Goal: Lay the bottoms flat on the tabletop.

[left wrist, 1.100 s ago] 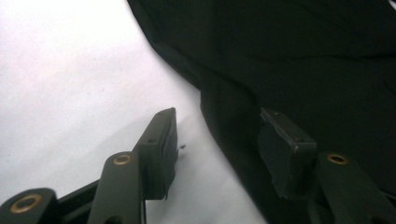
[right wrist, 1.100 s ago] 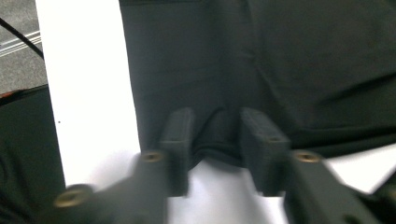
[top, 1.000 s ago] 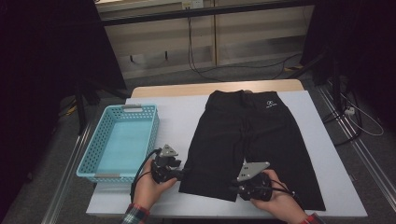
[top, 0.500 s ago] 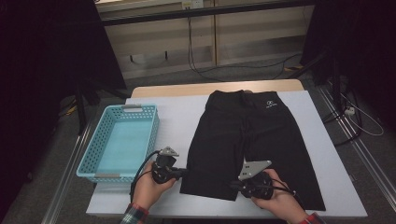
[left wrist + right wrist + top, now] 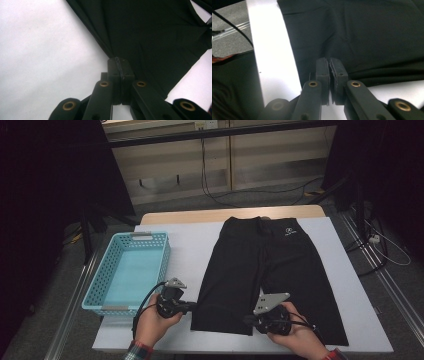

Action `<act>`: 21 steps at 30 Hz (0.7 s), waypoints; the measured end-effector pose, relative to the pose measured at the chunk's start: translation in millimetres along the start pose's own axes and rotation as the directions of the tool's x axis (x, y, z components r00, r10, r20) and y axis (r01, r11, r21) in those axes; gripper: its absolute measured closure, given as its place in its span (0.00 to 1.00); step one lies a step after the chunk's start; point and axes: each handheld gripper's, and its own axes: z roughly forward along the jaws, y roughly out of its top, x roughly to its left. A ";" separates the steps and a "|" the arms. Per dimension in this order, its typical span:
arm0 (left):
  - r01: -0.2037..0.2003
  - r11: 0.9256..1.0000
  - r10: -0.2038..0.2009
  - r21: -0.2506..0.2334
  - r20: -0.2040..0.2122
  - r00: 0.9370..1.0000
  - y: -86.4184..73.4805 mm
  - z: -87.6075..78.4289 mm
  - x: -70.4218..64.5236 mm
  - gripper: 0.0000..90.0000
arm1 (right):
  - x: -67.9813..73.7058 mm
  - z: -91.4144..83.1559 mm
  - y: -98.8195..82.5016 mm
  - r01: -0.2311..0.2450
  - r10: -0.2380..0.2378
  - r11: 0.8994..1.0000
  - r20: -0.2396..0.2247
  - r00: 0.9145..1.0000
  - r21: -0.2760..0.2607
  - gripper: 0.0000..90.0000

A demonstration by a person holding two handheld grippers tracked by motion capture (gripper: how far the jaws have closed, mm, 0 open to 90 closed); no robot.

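Black shorts (image 5: 267,270) flat on counter (image 5: 190,250), near hem pinched by both just-closed tongs, left (image 5: 192,307) at outer corner, right (image 5: 248,319) at inner edge; thin bite, likely to slip if lifted unevenly.

The person is cut off at the bottom of the high view, just hands and a bit of sleeve (image 5: 140,351). The small white logo (image 5: 288,233) on the black shorts (image 5: 270,270) is way too tiny to read. The right gripper (image 5: 250,320) covers part of the hem, and in the gripper views the pinched cloth vanishes between the jaws.
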 end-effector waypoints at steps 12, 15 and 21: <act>0.015 0.999 -0.015 -0.047 -0.003 1.000 -1.1 -6.2 2.5 0.99 | -5.6 -13.4 0.8 -0.042 0.041 0.998 -0.018 0.999 -0.052 0.96; 0.007 0.998 -0.009 -0.057 -0.028 1.000 -1.2 2.8 6.2 0.93 | -9.6 -7.9 -1.6 -0.040 0.041 0.999 0.044 0.998 -0.037 0.93; -0.035 0.996 0.028 -0.084 -0.082 0.996 -1.3 6.6 4.6 0.68 | -9.8 -4.5 -3.2 -0.039 0.043 0.998 0.092 0.995 -0.050 0.71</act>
